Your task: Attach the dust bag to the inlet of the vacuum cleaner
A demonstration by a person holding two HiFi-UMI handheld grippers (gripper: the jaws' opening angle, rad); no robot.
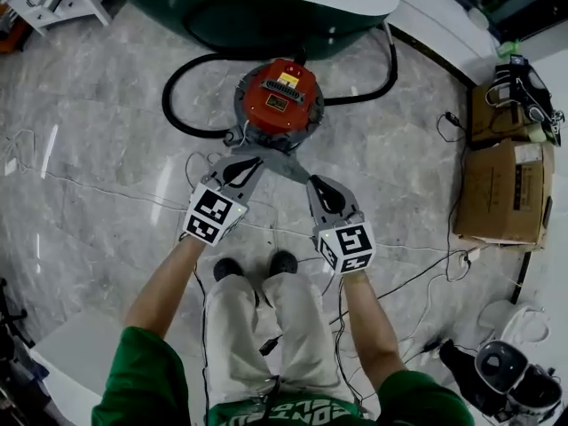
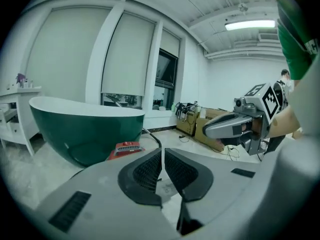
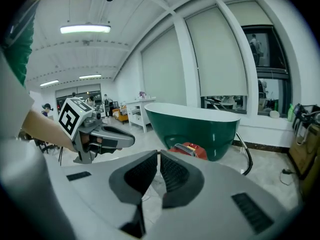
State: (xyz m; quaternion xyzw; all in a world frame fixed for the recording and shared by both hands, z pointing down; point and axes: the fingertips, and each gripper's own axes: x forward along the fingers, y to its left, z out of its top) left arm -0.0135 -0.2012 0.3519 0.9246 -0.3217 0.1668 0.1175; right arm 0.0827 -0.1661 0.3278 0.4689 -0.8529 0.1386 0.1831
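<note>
We are standing over the round vacuum cleaner with the red top and grey body (image 1: pixel 280 98), which sits on the pale marble floor (image 1: pixel 106 149) just ahead of our feet. Its black hose (image 1: pixel 177 105) loops out on either side of it. The deep-green bathtub with a white rim (image 1: pixel 257 29) is right behind it.

The left gripper (image 1: pixel 253 160) hovers over the vacuum cleaner's near edge. In its own view the ribbed black pads are drawn together to a thin slit with nothing between them. The right gripper (image 1: pixel 312 183) sits a little nearer to us and to the right of the vacuum cleaner. It is pinched to the same narrow slit and is just as empty. Both point towards the vacuum cleaner and neither is touching it.

And the dust bag? We can't find it in any view, not on the floor beside the vacuum cleaner and not in either gripper. We can't pick out the inlet from here either, because the red top faces us and the hose hides the sides.

By our reading the task has barely begun, and this is the approach before any grasp. Next we need to find the bag, part one gripper's jaws to take it by its collar, and get sight of the inlet. The other gripper can steady the vacuum cleaner. The brown cardboard boxes (image 1: pixel 501 189) well to the right of the vacuum cleaner are one place to look.
</note>
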